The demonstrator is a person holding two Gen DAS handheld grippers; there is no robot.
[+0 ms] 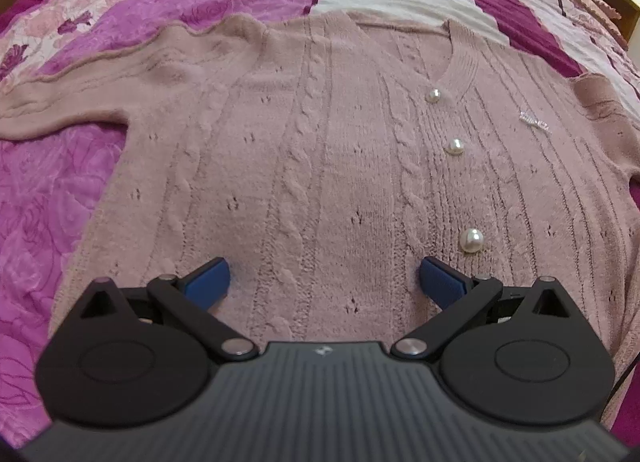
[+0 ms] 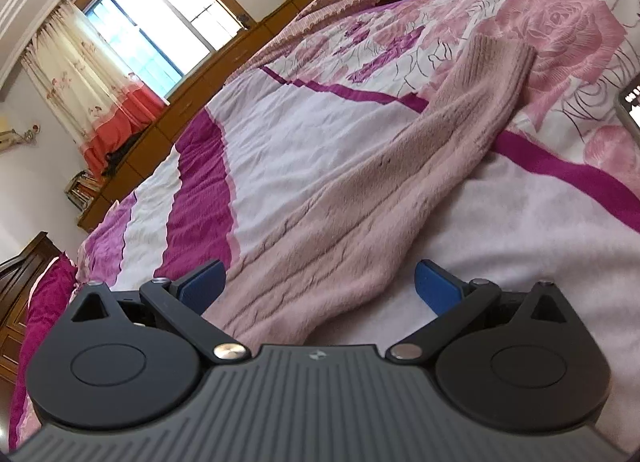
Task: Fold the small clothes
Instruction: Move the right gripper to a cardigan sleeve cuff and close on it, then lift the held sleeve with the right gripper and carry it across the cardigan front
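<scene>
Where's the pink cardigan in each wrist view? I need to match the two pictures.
Left wrist: the pink cardigan lies spread flat, filling the centre, with pearl buttons right of the middle.
Right wrist: only a sleeve shows, running from the open right gripper up to its cuff at upper right.
Shared landmark: the floral magenta bedspread under the cardigan.

A home bedroom: a floral bedspread (image 2: 400,62), wooden cabinets (image 2: 168,118) and a curtained window (image 2: 160,14).

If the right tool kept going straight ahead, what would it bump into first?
Probably the pink sweater sleeve: it lies between the open right tool fingers and stretches ahead over the bedspread. Depth is hard to judge.
</scene>
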